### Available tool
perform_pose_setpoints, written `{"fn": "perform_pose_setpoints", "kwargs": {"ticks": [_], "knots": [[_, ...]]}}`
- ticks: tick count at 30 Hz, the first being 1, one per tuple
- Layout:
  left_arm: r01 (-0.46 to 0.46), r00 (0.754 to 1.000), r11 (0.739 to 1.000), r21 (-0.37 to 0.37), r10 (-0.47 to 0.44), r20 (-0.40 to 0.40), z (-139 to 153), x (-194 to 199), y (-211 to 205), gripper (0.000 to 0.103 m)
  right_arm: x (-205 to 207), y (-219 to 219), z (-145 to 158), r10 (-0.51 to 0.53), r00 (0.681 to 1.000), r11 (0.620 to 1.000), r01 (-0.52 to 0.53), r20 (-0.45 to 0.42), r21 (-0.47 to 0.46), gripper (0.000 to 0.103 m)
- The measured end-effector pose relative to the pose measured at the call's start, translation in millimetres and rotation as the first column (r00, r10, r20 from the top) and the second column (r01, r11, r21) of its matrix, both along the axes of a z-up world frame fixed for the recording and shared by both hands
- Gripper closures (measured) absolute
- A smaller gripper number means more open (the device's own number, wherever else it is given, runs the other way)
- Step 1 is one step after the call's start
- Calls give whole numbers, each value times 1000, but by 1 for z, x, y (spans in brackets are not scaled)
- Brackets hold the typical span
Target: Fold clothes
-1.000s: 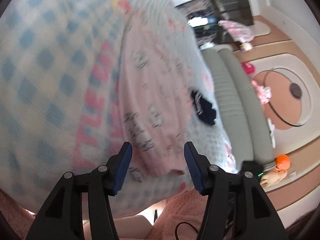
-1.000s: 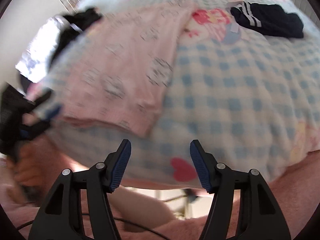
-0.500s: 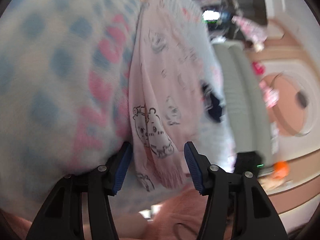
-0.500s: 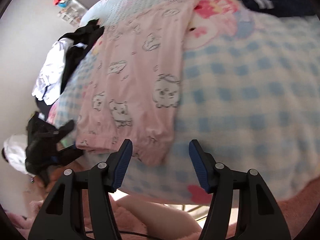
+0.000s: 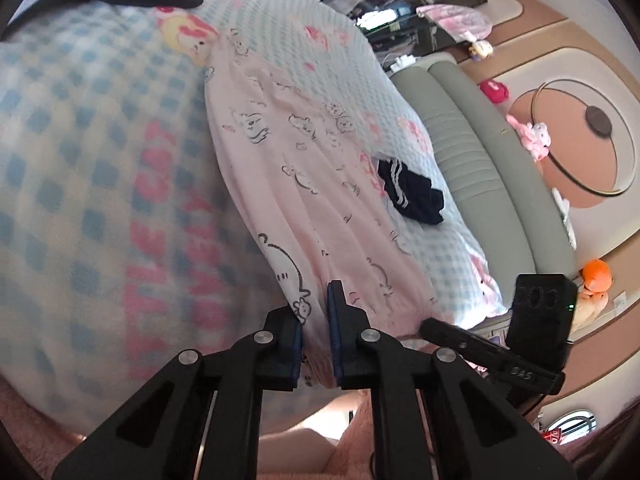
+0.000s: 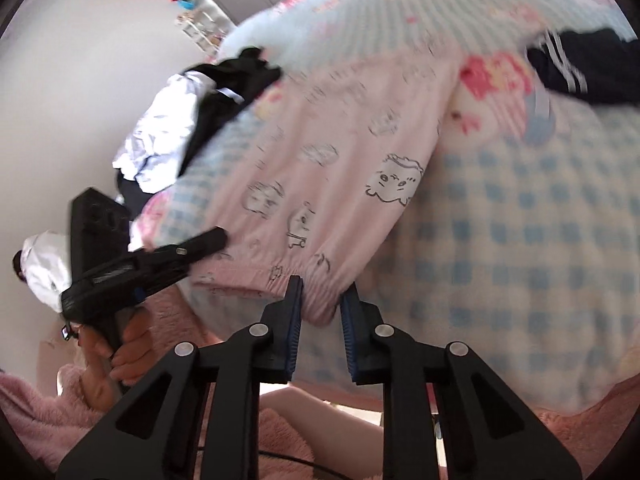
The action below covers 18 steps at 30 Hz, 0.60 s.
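On the checked bedspread (image 5: 80, 152) the pink printed garment (image 5: 304, 168) lies lengthwise, its near hem lifted. Left gripper (image 5: 316, 320) and right gripper (image 6: 320, 304) have just been closing, each pinching a hem corner, probably to fold it away.

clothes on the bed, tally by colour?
pink printed garment: 1
navy striped garment: 1
black garment: 1
white garment: 1
Total: 4
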State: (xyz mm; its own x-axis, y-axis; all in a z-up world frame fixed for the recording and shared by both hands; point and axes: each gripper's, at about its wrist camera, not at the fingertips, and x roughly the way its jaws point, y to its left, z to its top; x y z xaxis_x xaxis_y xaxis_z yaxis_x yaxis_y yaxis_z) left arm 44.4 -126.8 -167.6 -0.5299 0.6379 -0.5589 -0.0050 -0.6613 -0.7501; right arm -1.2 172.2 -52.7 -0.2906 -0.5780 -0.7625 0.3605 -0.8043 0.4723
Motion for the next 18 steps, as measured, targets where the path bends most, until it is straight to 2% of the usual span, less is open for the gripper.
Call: {"fn": "perform_pose_setpoints", "kwargs": {"ticks": [1, 3, 4, 5, 6, 7, 9, 11, 13, 15, 16, 18], "knots": [[10, 1000, 1000, 6, -10, 9, 0, -1, 5, 91, 4, 5, 2, -3, 1000, 1000, 3, 11, -1, 85], [56, 996, 998, 18, -57, 63, -12, -5, 12, 83, 11, 14, 1, -34, 998, 999, 33, 49, 22, 82], [80, 992, 996, 25, -82, 91, -18, -7, 15, 67, 13, 18, -4, -69, 995, 996, 65, 76, 55, 69], [62, 990, 998, 34, -66, 127, -27, -10, 12, 58, 12, 22, -9, -90, 991, 994, 83, 94, 76, 62], [32, 987, 999, 42, -38, 154, -32, -11, 3, 58, 9, 25, -13, -103, 989, 992, 94, 109, 90, 58], [-1, 986, 999, 54, -8, 167, -34, -12, -6, 58, 3, 29, -15, -115, 987, 990, 105, 111, 91, 58], [-35, 990, 998, 47, 29, 138, -30, -20, -19, 57, -13, 38, -16, -135, 985, 989, 128, 103, 77, 58], [-54, 994, 998, 19, 52, 101, -26, -31, -28, 52, -29, 46, -17, -156, 983, 987, 151, 95, 64, 50], [-64, 992, 997, 34, 60, 114, -34, -46, -32, 52, -49, 51, -27, -164, 979, 986, 160, 119, 44, 48], [-61, 990, 994, 96, 48, 135, -47, -59, -29, 52, -69, 51, -45, -150, 972, 988, 155, 180, -13, 48], [-53, 991, 991, 125, 37, 127, -52, -62, -27, 54, -76, 51, -55, -166, 964, 983, 177, 207, -38, 48], [-52, 993, 995, 84, 43, 113, -54, -62, -23, 68, -88, 51, -76, -222, 940, 966, 249, 257, -74, 48]]}}
